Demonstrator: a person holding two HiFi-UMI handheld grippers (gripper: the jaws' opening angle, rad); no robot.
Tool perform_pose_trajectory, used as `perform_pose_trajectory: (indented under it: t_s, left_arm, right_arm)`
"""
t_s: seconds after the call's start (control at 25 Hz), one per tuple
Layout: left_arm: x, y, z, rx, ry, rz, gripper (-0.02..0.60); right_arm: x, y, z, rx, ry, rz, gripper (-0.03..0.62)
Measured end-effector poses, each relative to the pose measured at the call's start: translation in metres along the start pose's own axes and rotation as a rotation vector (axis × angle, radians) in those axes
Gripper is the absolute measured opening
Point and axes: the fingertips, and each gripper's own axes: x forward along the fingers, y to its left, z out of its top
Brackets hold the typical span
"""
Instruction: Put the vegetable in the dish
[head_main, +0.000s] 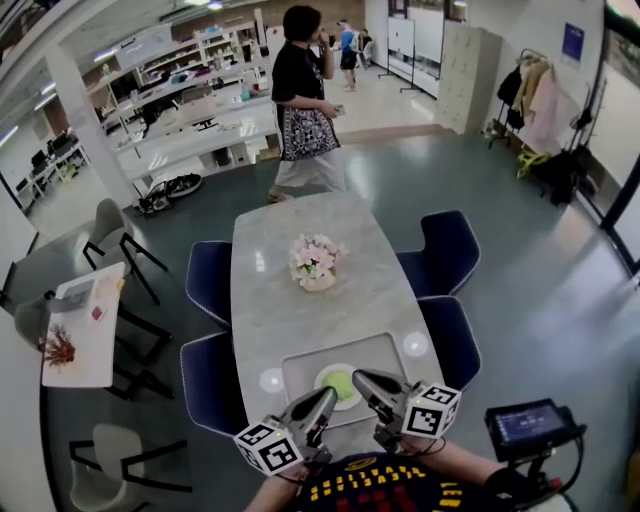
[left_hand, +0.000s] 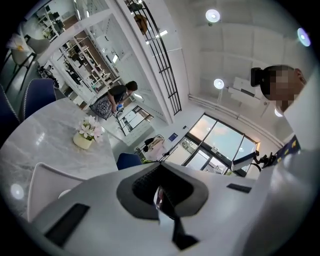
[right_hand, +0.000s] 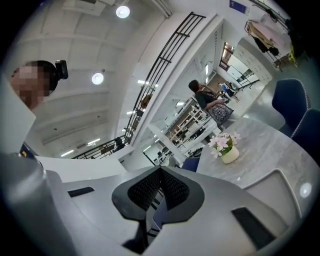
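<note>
A green vegetable (head_main: 342, 385) lies in a small white dish (head_main: 329, 376) on a grey tray (head_main: 300, 362) at the near end of the marble table (head_main: 300, 230). Both grippers hover close in front of me, over the tray's near edge. The left gripper (head_main: 327, 397) points toward the dish from the lower left, and the right gripper (head_main: 360, 380) covers the dish's right edge. Each has its jaws pressed together with nothing between them, as the left gripper (left_hand: 160, 192) and right gripper (right_hand: 160, 187) show in their own views. Neither of those views shows the dish.
A pot of pink flowers (head_main: 316, 264) stands mid-table. Two white discs (head_main: 272, 380) (head_main: 415, 344) flank the tray. Navy chairs (head_main: 209, 280) line both sides. A person (head_main: 302, 100) walks beyond the far end. A screen on a stand (head_main: 528, 425) is at my right.
</note>
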Motion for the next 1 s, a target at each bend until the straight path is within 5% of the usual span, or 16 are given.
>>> perform_pose_trajectory:
  t_s: [1.0]
  left_arm:
    - [0.010,0.004,-0.008,0.020,0.056,-0.002,0.000]
  right_arm:
    - [0.001,-0.003,-0.003,-0.003,-0.009,-0.022,0.003]
